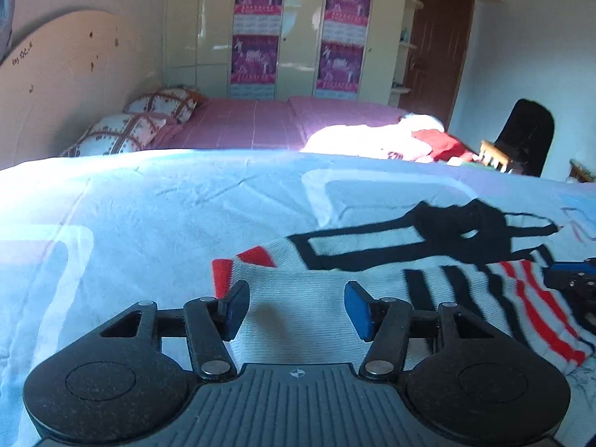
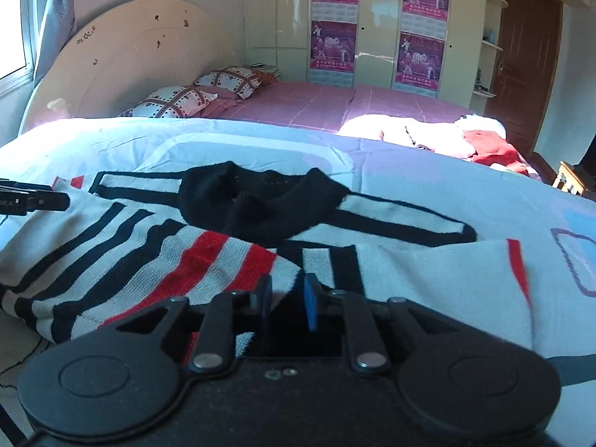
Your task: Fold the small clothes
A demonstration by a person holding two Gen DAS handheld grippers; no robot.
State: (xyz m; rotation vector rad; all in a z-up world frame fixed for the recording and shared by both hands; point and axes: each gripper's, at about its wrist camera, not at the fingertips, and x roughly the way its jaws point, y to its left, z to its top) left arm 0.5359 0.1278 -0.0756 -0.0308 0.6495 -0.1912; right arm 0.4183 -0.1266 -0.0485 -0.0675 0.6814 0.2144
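Note:
A small white knit sweater [image 1: 316,290] with black and red stripes and a black collar [image 2: 260,205] lies on a pale blue sheet [image 1: 149,201]. My left gripper [image 1: 296,311] is open and empty, low over the sweater's white left part, jaws wide apart. My right gripper [image 2: 287,303] is shut on a folded striped edge of the sweater [image 2: 223,260], which runs between its blue pads. The right gripper also shows at the right edge of the left wrist view [image 1: 573,283], and the left gripper at the left edge of the right wrist view [image 2: 33,199].
Beyond the sheet is a pink bed [image 2: 316,104] with patterned pillows [image 2: 175,102], a heap of pink and red clothes [image 2: 484,141], a headboard [image 2: 130,56], wardrobes with posters [image 2: 335,37], a brown door [image 2: 525,56] and a dark chair [image 1: 529,138].

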